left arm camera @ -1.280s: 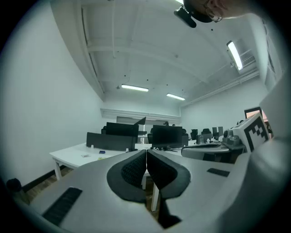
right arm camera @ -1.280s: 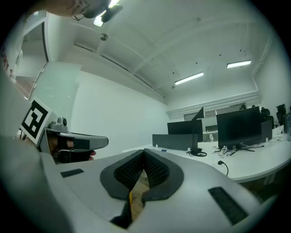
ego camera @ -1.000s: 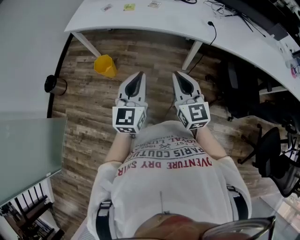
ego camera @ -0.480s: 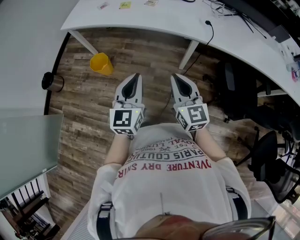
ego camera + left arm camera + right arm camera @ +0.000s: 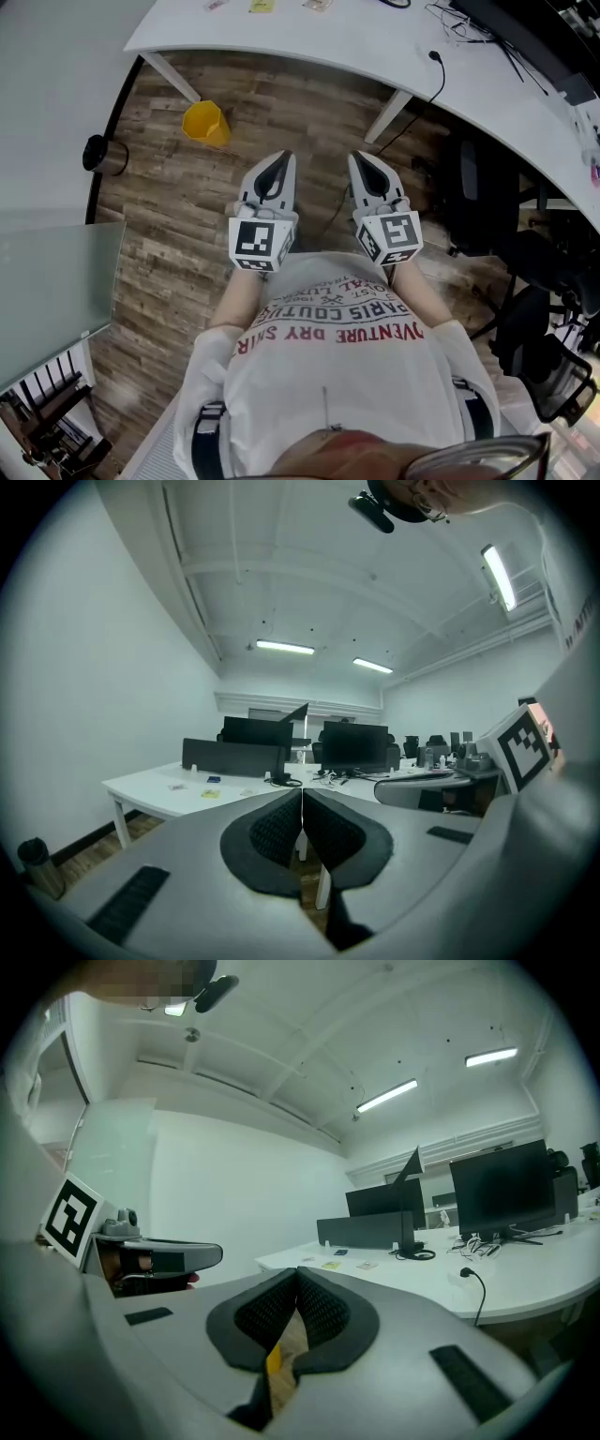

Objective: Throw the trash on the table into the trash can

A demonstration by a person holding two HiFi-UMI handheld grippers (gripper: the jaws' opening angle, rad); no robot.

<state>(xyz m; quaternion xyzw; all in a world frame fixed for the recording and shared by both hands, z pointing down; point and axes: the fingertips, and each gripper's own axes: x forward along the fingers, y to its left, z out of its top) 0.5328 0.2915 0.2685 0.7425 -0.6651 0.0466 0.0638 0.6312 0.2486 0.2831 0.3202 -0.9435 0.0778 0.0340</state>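
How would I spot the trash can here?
Find the long white table across the top of the head view. On the wood floor by its left end, near a table leg, stands the trash can. It is bright yellow, unlike the dark round canister by the wall.

This is an open-plan office. A long, curved white desk (image 5: 328, 37) carries dark computer monitors (image 5: 354, 744), low divider screens (image 5: 234, 757) and loose cables (image 5: 469, 23). Black swivel chairs (image 5: 478, 178) stand along its near side. Bright strip lights (image 5: 284, 647) run across a white ceiling. The floor (image 5: 169, 244) is wood-look plank, with a yellow trash can (image 5: 205, 123) on it near a desk leg.
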